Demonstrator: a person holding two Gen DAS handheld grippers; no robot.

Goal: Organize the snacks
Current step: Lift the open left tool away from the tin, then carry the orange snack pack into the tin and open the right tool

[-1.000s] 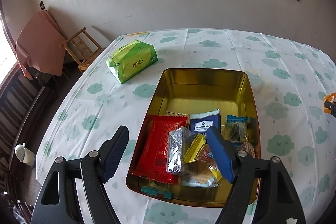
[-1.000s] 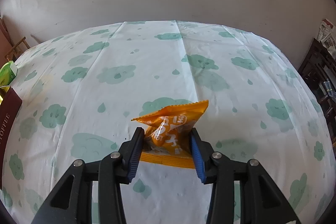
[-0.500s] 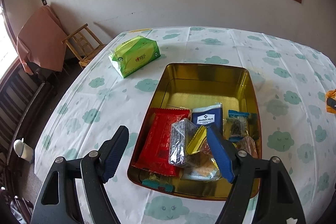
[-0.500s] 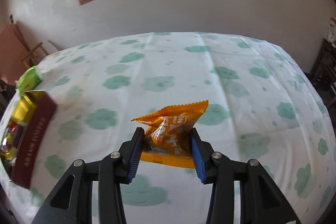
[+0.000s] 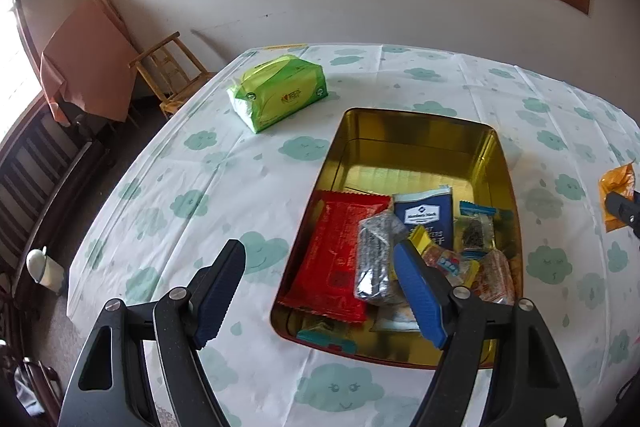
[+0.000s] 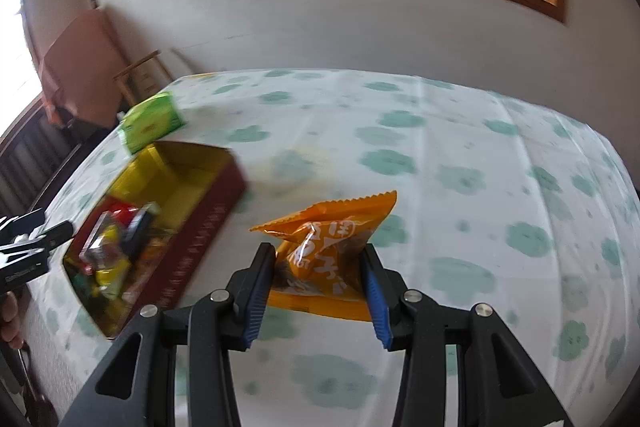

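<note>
1. Your right gripper [image 6: 316,291] has swung over toward the tin since a second ago: the gold tin [image 6: 224,187] was barely a sliver at the left edge of the right wrist view then, and now nearly the whole thing is in frame, a bit blurred. Left side has hardly shifted
2. Right gripper is clamped on the orange snack packet [image 6: 328,259], pads pinching it on both sides around the middle, and it hangs clear above the bench [image 6: 440,155], not over the tin yet
3. Left gripper [image 5: 320,295] has its jaws wide apart with nothing between them, hovering at the near end of the tin [image 5: 496,163]
4. Handling-wise, that packet looks light, puffy and crinkly, so I'd guess the film is slick and whatever's inside crushes easily. You've got it mid-body, which seems fine; the crimped end seam would be the gentler spot
5. Near half of the tin is piled up with the red packet [image 5: 340,259], the silver one [image 5: 376,259] and the dark blue one [image 5: 428,215]. Far half is bare gold, so that's probably your landing spot
</note>
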